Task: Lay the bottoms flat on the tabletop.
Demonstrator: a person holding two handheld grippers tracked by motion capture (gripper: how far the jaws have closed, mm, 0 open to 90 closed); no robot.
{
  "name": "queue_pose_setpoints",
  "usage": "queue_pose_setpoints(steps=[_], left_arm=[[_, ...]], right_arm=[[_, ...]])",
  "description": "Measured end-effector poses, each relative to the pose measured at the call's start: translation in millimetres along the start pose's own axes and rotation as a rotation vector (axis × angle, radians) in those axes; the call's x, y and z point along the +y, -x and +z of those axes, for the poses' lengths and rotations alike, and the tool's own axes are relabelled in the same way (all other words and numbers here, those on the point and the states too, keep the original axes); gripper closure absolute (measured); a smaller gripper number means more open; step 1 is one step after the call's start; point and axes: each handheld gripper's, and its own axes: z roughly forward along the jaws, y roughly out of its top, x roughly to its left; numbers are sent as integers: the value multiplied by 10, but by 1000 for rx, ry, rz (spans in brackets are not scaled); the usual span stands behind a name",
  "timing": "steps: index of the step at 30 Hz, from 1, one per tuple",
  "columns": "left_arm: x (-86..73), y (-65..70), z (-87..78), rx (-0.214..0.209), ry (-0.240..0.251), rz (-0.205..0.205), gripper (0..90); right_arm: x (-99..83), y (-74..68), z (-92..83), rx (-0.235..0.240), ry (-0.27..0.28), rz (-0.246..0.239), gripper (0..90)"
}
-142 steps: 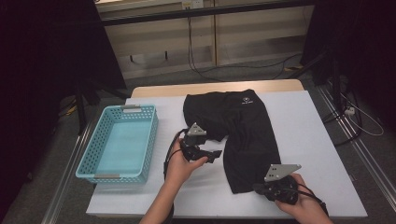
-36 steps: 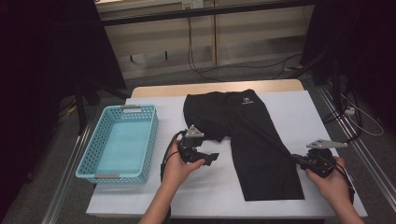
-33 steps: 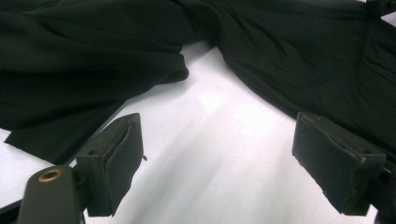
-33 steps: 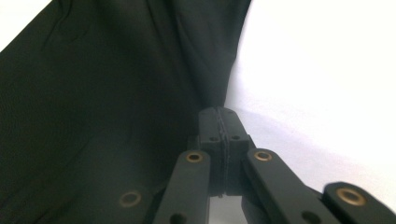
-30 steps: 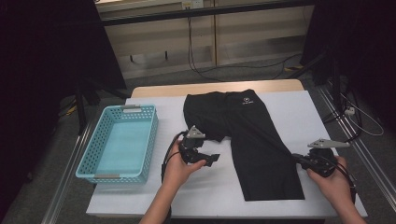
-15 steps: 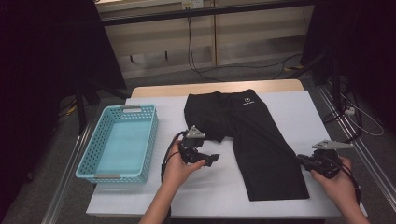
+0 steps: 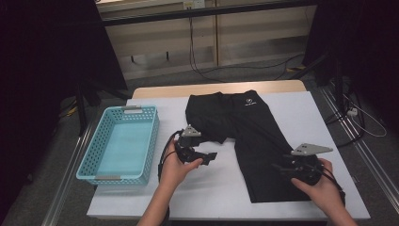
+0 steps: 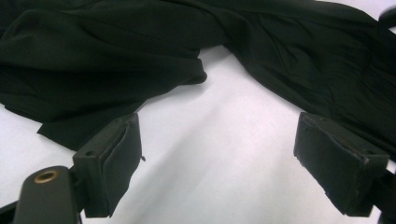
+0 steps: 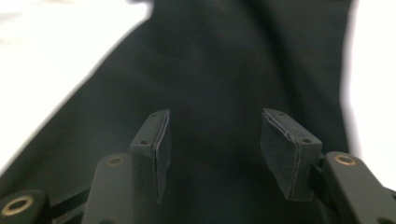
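High view shows the black cloth shorts spread on the white table; the long leg runs toward the person, under the right gripper, whose jaws have just been opening with nothing between them; the left gripper, jaws apart, waits beside the bunched short leg.

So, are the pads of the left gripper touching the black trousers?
Apart. In the left gripper view, the left gripper stands open over bare white table, and the black trousers lie beyond its pads.
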Motion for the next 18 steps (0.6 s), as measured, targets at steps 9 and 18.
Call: queue_pose_setpoints(steps=[9,18], left_arm=[[-31,-17,-17,-13,-9,-2,154],[-53,-62,-78,5,0,-12,154]], right_arm=[[70,-503,200,123,-40,-107,590],[57,-843,384,168,-81,-241,619]])
